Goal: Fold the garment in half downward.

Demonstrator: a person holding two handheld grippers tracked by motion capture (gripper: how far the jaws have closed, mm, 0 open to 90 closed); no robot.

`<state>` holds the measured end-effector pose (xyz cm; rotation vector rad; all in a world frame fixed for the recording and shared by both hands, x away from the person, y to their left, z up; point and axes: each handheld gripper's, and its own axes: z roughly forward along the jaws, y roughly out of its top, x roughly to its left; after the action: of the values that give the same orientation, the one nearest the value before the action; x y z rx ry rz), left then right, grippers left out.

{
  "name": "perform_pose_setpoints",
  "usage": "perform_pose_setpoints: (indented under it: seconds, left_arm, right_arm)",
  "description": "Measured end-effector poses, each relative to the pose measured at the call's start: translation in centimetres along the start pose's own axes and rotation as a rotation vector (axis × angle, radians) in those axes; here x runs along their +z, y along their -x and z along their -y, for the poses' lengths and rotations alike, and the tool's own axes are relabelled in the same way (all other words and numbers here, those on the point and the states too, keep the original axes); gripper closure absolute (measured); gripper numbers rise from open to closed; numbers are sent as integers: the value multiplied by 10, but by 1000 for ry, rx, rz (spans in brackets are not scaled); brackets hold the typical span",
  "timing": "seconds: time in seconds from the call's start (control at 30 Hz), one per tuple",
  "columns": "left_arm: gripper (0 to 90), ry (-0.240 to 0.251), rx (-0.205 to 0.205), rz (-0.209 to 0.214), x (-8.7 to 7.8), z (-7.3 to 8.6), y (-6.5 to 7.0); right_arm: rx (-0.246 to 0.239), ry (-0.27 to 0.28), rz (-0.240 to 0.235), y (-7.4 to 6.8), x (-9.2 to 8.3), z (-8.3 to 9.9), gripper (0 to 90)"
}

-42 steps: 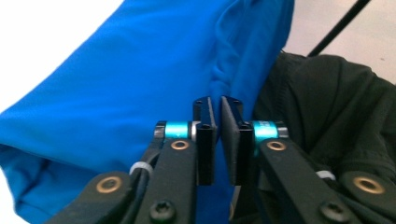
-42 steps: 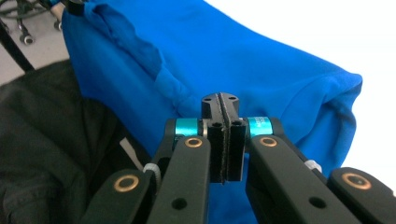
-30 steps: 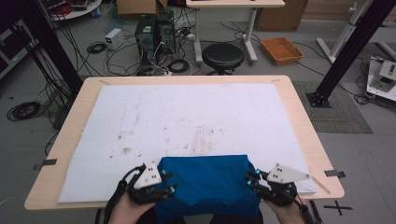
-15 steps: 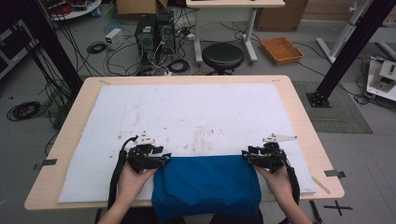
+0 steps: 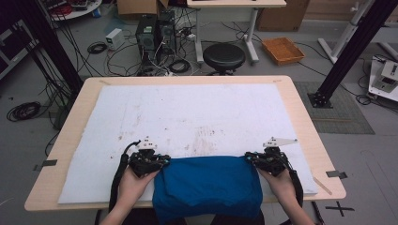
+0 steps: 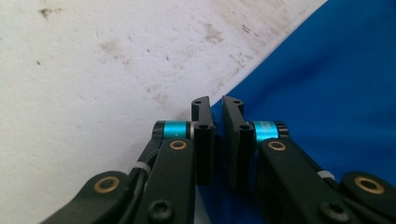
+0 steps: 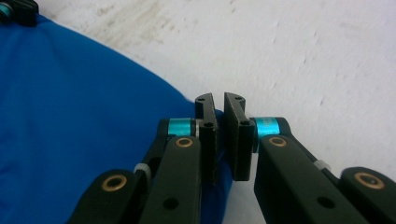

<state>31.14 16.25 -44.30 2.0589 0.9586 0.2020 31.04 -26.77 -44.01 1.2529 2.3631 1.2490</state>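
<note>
Between both sets of jaws, seen from above, lies the blue cloth (image 5: 207, 187) on the counter's white mat (image 5: 187, 112). Left gripper (image 6: 217, 109) has just closed, clamping its corner. Right gripper (image 7: 219, 106) likewise pinches the opposite corner.

- The high view looks forward and down from above the near edge of the desk (image 5: 300, 108), taking in its whole top and the floor beyond the far edge.
- The left gripper view sits very close, just above the white mat (image 6: 93, 70), facing the blue cloth (image 6: 327, 84).
- The right gripper view, equally close, faces the cloth's other side.
- All three share the cloth and mat near the desk's near edge.
</note>
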Motion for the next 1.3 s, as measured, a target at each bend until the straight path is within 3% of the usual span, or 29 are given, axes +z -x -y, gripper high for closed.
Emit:
perform_pose_setpoints:
  seconds: [0.23, 0.4, 0.57, 0.7, 0.9, 1.07, 1.17, 1.3]
  left_arm:
    - [832, 10, 56, -38, 6, -25, -19]
    - [832, 15, 102, -90, 13, -53, -38]
    - [832, -15, 126, -136, 27, -76, -55]
    - [831, -22, 120, -147, 39, -89, -70]
    - [831, -11, 109, -163, 49, -94, -83]
    - [821, -23, 104, -175, 53, -93, -84]
    - [686, -21, 94, -206, 50, -94, -82]
    - [521, 9, 80, -232, 39, -93, -78]
  right_arm:
    - [1, 34, 7, 13, 10, -23, 849]
    - [-14, 48, 63, 25, 20, -46, 848]
    - [-57, 43, 113, 36, 32, -72, 848]
    - [-56, 32, 135, 46, 45, -85, 848]
    - [-26, 23, 151, 58, 58, -93, 848]
    - [-36, 7, 161, 60, 64, -97, 846]
    - [-50, 5, 177, 59, 66, -97, 794]
    - [-26, 35, 211, 59, 58, -96, 640]
